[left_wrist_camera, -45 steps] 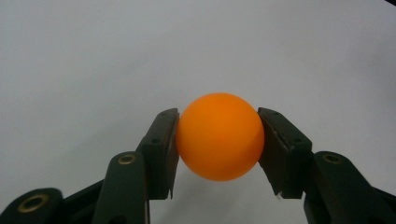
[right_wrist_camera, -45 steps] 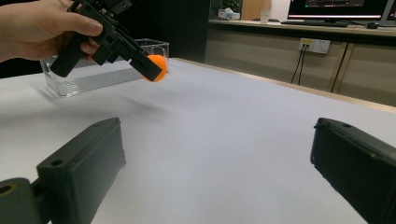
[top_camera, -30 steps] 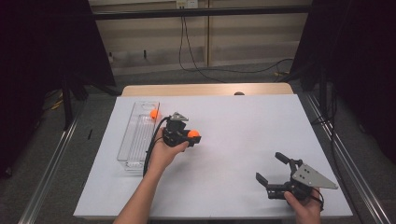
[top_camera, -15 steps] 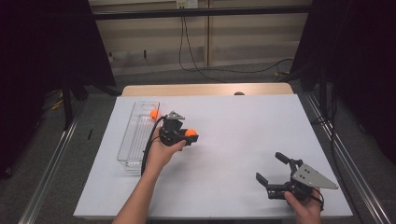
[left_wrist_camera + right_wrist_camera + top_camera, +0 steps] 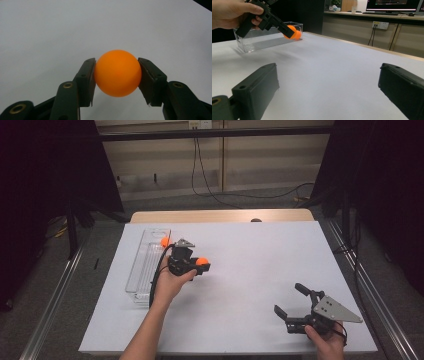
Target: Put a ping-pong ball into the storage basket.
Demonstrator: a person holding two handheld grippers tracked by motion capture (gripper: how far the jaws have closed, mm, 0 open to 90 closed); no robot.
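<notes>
Gripping orange ball (image 5: 117, 73), left gripper (image 5: 117, 82)

— What sort of place is this?
— A lab or office test room: white tabletop (image 5: 250, 270) between black curtains (image 5: 45, 170), wall sockets (image 5: 380, 25), trailing cables (image 5: 210, 175), a monitor (image 5: 393, 5) behind.

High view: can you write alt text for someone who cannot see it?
The left gripper holds an orange ball between its jaws, above a white table and just right of a clear tray with a second orange ball in it. The right gripper, jaws open, waits near the table's front right corner.
</notes>
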